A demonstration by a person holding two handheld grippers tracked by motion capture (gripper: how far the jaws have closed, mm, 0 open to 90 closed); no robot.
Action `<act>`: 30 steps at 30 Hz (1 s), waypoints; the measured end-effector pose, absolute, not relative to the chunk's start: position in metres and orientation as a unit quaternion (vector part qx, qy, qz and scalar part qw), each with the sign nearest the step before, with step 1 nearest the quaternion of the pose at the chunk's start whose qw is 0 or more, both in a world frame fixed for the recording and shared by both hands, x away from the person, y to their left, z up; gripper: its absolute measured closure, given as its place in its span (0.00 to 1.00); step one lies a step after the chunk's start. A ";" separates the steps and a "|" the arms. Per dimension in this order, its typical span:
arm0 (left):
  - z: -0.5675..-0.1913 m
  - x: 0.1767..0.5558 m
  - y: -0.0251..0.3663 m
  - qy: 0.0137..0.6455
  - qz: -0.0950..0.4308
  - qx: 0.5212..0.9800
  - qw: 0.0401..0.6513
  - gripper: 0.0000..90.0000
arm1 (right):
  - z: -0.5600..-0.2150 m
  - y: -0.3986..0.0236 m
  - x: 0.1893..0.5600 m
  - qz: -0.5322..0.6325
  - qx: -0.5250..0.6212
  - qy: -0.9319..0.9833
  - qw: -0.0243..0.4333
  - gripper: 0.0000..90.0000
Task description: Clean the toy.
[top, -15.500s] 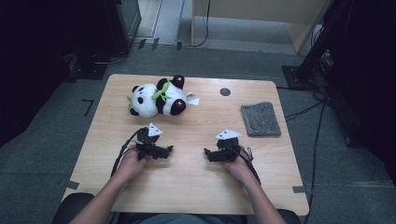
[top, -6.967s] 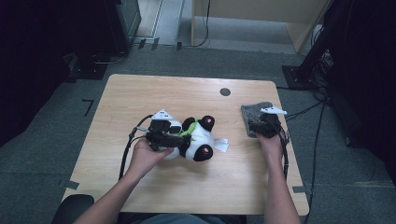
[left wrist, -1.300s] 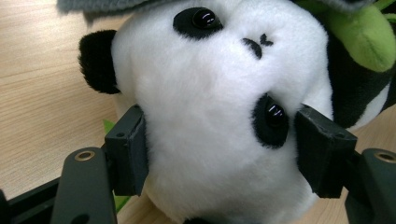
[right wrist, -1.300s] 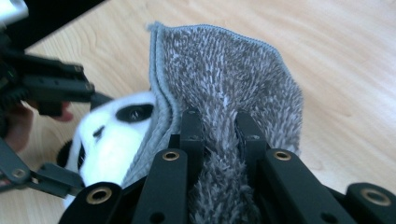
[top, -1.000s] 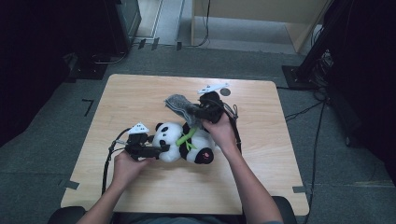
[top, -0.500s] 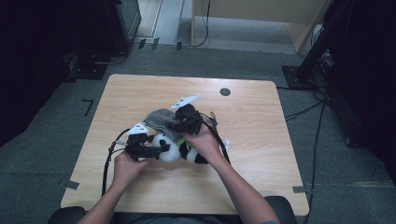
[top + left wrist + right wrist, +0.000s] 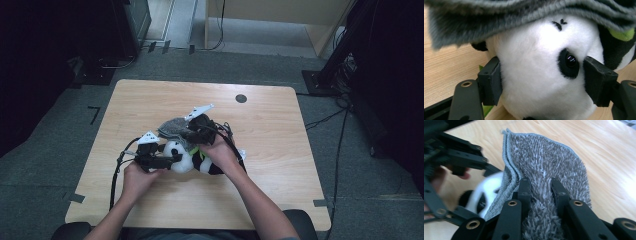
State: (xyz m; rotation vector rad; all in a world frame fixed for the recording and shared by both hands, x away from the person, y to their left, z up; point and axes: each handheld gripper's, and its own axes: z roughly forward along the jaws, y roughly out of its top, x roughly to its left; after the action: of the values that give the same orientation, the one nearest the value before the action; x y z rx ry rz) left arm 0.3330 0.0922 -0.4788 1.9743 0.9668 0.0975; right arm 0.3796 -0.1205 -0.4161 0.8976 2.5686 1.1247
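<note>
We hold the panda [image 7: 541, 75] in the left gripper [image 7: 172, 160]; the right gripper [image 7: 540, 187] clamps the cloth [image 7: 549, 167] over it. Next: lower and wipe.

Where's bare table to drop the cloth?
Free: the right side of the table, past the panda, and the far left corner. Crowded: centre-left, where the left tongs grip the panda and the right tongs hold the grey cloth.

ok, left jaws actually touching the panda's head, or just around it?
Touching. In the left gripper view both pads of the left gripper press into the white fur of the panda's head, one on each side, with no gap. The grey cloth drapes over it.
</note>
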 end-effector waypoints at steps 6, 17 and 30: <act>-0.478 0.333 0.091 0.391 0.040 0.800 0.453 0.30 | -0.418 -0.140 0.392 0.367 0.335 0.862 0.099 0.85; -0.478 0.334 0.092 0.389 0.038 0.800 0.454 0.30 | -0.410 -0.160 0.396 0.386 0.356 0.843 0.113 0.85; -0.479 0.335 0.093 0.391 0.034 0.801 0.453 0.29 | -0.387 -0.201 0.397 0.433 0.395 0.798 0.140 0.86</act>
State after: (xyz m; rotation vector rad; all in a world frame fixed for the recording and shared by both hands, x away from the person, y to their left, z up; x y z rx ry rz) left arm 0.3346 0.0931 -0.4787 1.9779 0.9648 0.0831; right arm 0.3973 -0.2012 -0.3865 1.1403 2.3059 1.2508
